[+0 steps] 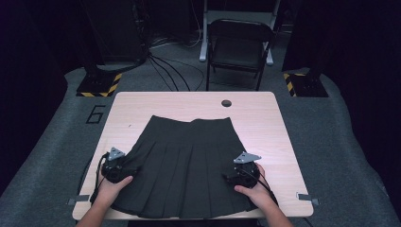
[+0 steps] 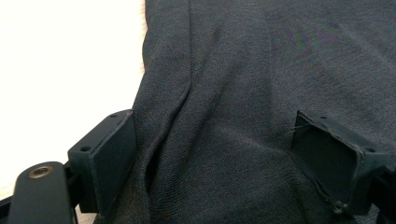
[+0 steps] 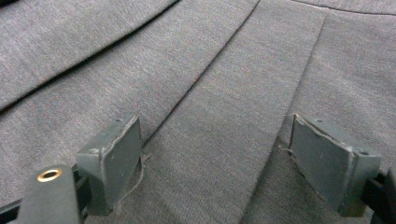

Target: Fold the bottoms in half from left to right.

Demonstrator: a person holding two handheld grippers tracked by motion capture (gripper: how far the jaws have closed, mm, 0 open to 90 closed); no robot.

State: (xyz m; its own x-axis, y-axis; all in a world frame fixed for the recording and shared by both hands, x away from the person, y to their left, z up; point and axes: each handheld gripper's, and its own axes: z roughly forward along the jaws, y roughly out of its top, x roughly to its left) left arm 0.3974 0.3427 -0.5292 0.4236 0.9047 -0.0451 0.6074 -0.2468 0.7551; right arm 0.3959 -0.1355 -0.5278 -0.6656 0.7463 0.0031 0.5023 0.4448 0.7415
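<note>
We see a dark grey pleated fabric skirt (image 1: 187,165) lying flat on the pale wooden table (image 1: 265,118), hem toward us. Both tools, left tool (image 1: 128,171) and right tool (image 1: 229,178), rest at its side edges, jaws apart, seemingly gripping nothing.

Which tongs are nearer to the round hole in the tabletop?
Right. The right tongs sit below the round hole, slightly rightward; the left tongs lie farther off, at the skirt's left edge.
</note>
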